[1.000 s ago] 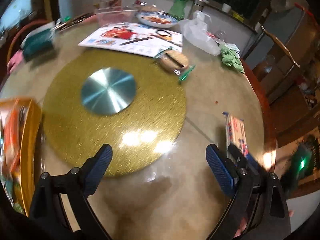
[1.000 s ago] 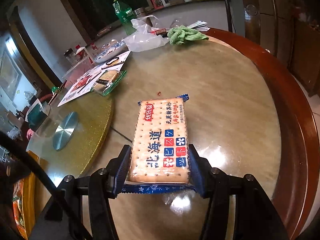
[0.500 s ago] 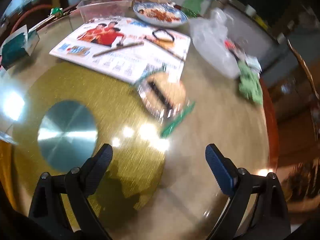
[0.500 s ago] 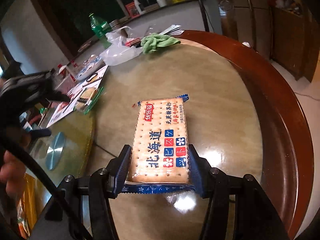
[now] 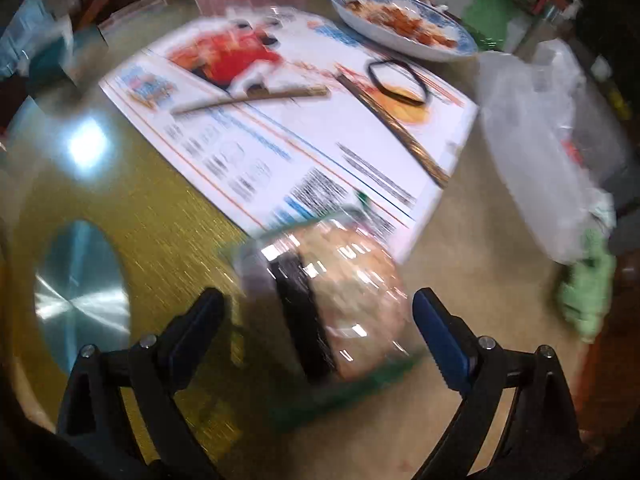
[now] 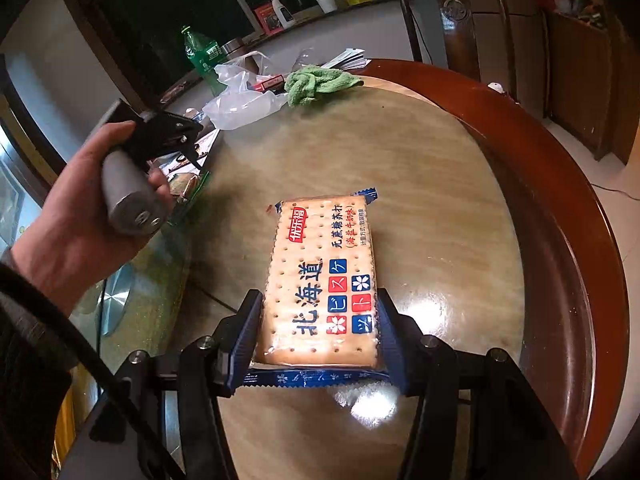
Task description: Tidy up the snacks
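Note:
My right gripper (image 6: 318,330) is shut on a cracker pack (image 6: 320,276), tan with Chinese and Japanese print and blue ends, held just above the round table (image 6: 420,152). My left gripper (image 5: 318,322) is open, its jaws wide on either side of a clear-wrapped bread snack (image 5: 340,300) with a dark stripe and green wrapper edge; it lies at the rim of the gold turntable (image 5: 160,216). The view is blurred, so I cannot tell whether the pads touch it. The snack also shows in the right wrist view (image 6: 188,186), partly behind the hand on the left gripper.
A printed flyer (image 5: 280,120) with sticks on it lies beyond the bread snack. A blue-rimmed plate of food (image 5: 404,24), a clear plastic bag (image 6: 240,100), a green cloth (image 6: 316,82) and a green bottle (image 6: 202,56) stand further back. A wooden chair (image 6: 460,12) stands behind the table.
My left gripper has moved forward and right across the turntable, up to the bread snack, which now sits between its open jaws. My right gripper still holds the cracker pack in place.

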A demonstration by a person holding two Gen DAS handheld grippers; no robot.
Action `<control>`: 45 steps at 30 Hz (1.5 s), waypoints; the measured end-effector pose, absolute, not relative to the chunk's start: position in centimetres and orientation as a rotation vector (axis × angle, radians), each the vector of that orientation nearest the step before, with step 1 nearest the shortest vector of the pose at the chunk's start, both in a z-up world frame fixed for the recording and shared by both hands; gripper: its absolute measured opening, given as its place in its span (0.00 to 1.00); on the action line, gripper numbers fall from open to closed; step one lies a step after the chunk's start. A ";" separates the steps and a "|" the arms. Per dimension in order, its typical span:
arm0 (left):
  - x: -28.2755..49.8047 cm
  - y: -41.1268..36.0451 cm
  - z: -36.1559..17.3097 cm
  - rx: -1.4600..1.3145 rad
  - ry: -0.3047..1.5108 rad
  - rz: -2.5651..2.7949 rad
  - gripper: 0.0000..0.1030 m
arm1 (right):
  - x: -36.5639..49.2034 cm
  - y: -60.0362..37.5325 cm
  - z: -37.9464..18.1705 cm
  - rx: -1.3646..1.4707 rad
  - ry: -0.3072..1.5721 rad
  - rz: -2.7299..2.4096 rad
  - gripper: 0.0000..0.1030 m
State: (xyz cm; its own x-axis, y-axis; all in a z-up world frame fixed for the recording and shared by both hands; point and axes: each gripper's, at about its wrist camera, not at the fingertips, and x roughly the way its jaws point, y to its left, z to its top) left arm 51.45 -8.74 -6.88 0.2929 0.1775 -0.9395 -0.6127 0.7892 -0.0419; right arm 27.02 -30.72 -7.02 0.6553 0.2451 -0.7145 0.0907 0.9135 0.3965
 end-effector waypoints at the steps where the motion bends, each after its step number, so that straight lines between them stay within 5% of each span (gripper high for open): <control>1: 51.5 -8.8 -7.0 -0.395 1.157 0.529 0.93 | 27.0 -30.8 -7.0 0.427 0.859 0.093 0.53; 3: 50.5 -8.6 -7.0 -0.350 1.139 0.473 0.90 | 27.1 -30.9 -7.1 0.431 0.860 0.097 0.53; 5: 48.9 -8.3 -6.7 -0.308 1.120 0.430 0.74 | 27.1 -30.9 -7.1 0.425 0.861 0.098 0.53; 24: 13.3 -8.4 -6.0 0.028 1.076 0.047 0.75 | 26.6 -28.0 -6.7 0.334 0.911 0.218 0.53; 27: 10.7 -6.9 -5.9 0.056 1.114 0.053 0.76 | 25.4 -26.6 -6.4 0.322 0.982 0.294 0.53; 31: 10.1 -4.7 -6.4 -0.020 1.104 0.079 0.90 | 22.7 -24.8 -6.1 0.252 1.026 0.337 0.53; 34: 10.1 -4.1 -6.5 -0.048 1.052 0.112 0.86 | 20.6 -23.5 -6.0 0.198 1.022 0.344 0.53; 35: 10.0 -4.4 -6.3 -0.041 1.038 0.103 0.76 | 20.0 -23.2 -5.9 0.178 1.018 0.343 0.53; 45: 6.4 -3.6 -5.8 -0.054 0.971 0.062 0.74 | 16.8 -19.5 -5.7 0.087 1.009 0.415 0.53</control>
State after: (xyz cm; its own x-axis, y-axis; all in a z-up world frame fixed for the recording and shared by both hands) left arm 6.38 -3.64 -5.77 0.5632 0.0288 -0.8258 -0.0773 0.9968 -0.0180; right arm 16.77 -19.48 -5.72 0.4618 0.3766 -0.8031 -0.2973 0.9187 0.2599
